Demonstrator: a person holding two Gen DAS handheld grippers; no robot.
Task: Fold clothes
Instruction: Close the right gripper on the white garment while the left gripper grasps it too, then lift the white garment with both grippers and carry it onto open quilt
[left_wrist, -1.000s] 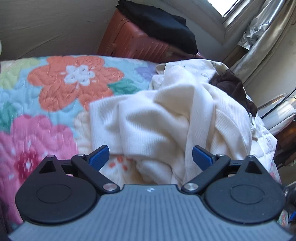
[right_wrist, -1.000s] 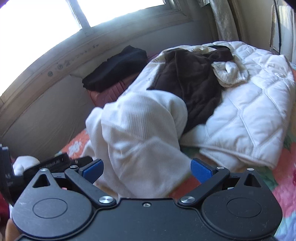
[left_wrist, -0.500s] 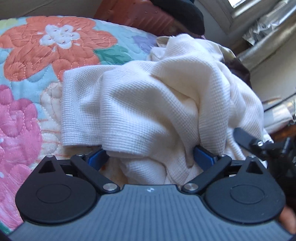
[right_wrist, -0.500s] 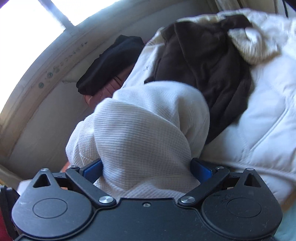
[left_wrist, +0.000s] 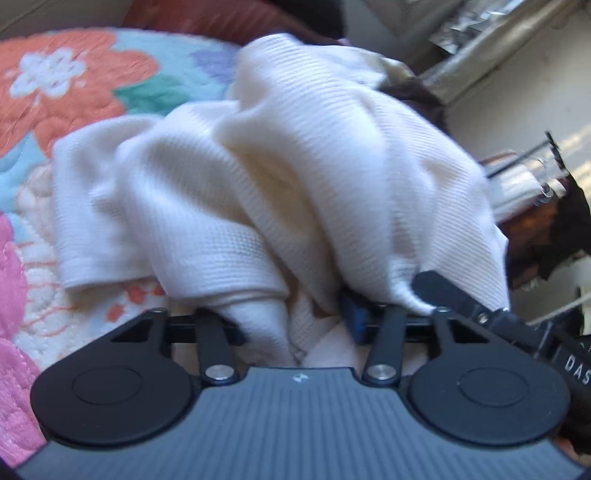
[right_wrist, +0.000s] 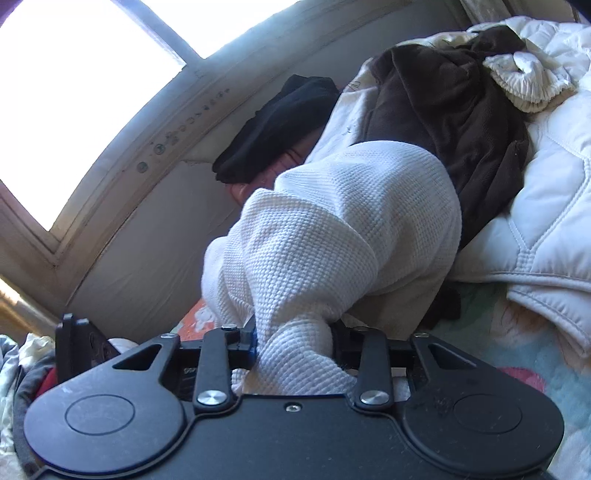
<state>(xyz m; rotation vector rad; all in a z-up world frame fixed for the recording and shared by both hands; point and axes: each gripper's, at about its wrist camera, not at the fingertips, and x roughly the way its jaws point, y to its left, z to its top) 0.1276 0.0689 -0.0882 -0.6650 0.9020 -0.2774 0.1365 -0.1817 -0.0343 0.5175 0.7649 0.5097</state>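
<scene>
I've got both grippers buried in the cream waffle-knit top (left_wrist: 295, 177), which sits in a rumpled heap on the floral quilt (left_wrist: 74, 85) of the bed. On my left gripper (left_wrist: 295, 325) the fingers are closing right now, with a bunched fold of the knit squeezed between them; the blue pad on the right side (left_wrist: 352, 317) is pressed into the cloth, the other pad is hidden under fabric. Over on my right gripper (right_wrist: 295, 343) it's the same story: fingers closing, a thick twist of the same top (right_wrist: 332, 229) pinched between them, cloth spilling back over the gripper body. From the right wrist view the heap rises ahead of me and leans against a dark brown garment (right_wrist: 454, 110), which lies on a white quilted jacket (right_wrist: 546, 206). Farther back, a black garment (right_wrist: 273, 129) rests on something reddish below the window (right_wrist: 74, 74). The left view is a little blurred.
</scene>
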